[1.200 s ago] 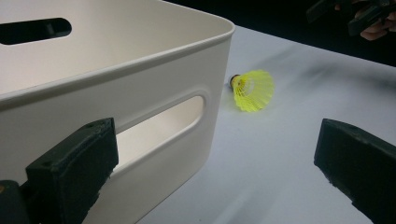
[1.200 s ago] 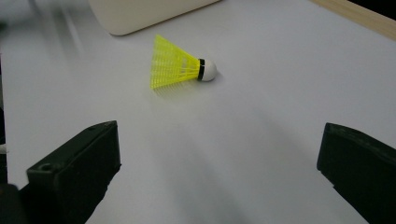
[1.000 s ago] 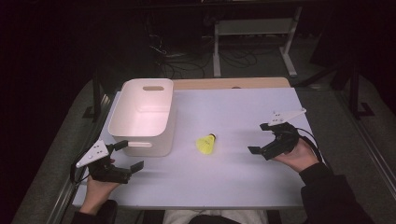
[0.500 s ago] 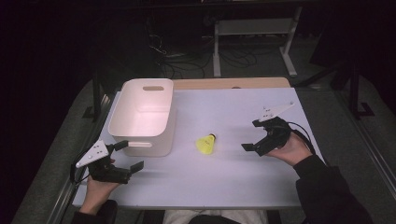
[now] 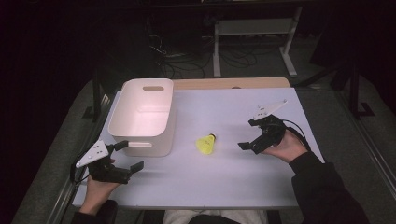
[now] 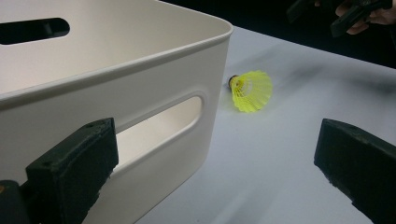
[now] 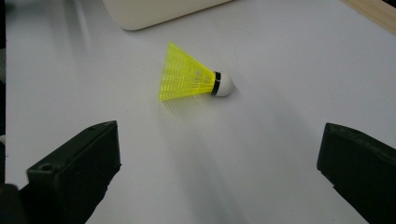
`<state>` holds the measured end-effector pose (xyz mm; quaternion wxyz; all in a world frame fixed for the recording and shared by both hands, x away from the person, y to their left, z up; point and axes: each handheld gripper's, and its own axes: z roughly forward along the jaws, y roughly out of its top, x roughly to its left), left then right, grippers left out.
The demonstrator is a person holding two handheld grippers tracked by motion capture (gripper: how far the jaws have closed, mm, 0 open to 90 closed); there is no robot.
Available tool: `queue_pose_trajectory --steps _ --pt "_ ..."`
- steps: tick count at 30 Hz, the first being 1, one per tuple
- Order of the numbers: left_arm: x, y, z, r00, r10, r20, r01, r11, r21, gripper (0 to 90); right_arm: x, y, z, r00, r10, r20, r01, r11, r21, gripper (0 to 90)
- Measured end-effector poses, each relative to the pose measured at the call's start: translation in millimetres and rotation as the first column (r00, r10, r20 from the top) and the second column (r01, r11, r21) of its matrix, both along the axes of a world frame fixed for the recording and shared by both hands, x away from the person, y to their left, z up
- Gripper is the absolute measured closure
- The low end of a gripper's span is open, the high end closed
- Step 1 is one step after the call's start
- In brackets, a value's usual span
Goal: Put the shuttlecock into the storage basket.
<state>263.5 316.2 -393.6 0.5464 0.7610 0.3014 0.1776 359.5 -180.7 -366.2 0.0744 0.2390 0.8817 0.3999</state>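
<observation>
Shuttlecock (image 5: 206, 143), yellow-skirted with a white cork tip and a black band, lies on its side near the middle of the white table (image 5: 224, 186), touched by neither tool.

At the near left corner of the table, a hand holds the left tool (image 5: 126, 156). Its jaws stand wide apart with nothing between them, pointing toward the near end of the bin. A grey three-cornered plate sits on top of it.

Just beyond it stands the white plastic bin (image 5: 128, 116), open at the top, with a slot handle in its near wall and another in its far wall. In the left gripper view the bin (image 6: 140, 79) rises close in front of the left jaw, though whether that jaw touches the wall is hard to tell from here. The inside of the bin looks bare as far as the high view shows.

To the right of the bin, near its near right corner but apart from it, rests the shuttlecock. In the left gripper view the shuttlecock (image 6: 251, 90) shows its open skirt toward the camera. In the right gripper view the shuttlecock (image 7: 194, 80) lies ahead of the jaws with its cork pointing right in that view.

Farther right, a hand in a dark sleeve holds the right tool (image 5: 249, 134) above the table, its jaws spread wide and aimed left at the shuttlecock, near it yet clearly apart.
</observation>
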Motion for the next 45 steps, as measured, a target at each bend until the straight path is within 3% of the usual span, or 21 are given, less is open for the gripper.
queue_pose_trajectory --steps 23,42,45 --pt "-0.1 0.3 0.3 1.0000 0.001 0.003 -0.001 1.0000 -0.004 0.0 21.2 18.2 -20.0 0.9976 0.041 -0.056 -0.042 0.999 -0.017 0.0" --pt "-0.5 0.7 0.6 1.0000 0.000 0.005 0.000 1.0000 -0.007 0.0 24.3 45.3 -26.1 0.9917 0.107 -0.070 -0.110 0.993 -0.034 0.0" --pt "-0.6 0.8 0.7 1.0000 0.001 0.005 -0.001 1.0000 -0.007 0.0 24.9 47.4 -27.0 0.9898 0.124 -0.069 -0.127 0.991 -0.036 4.2"
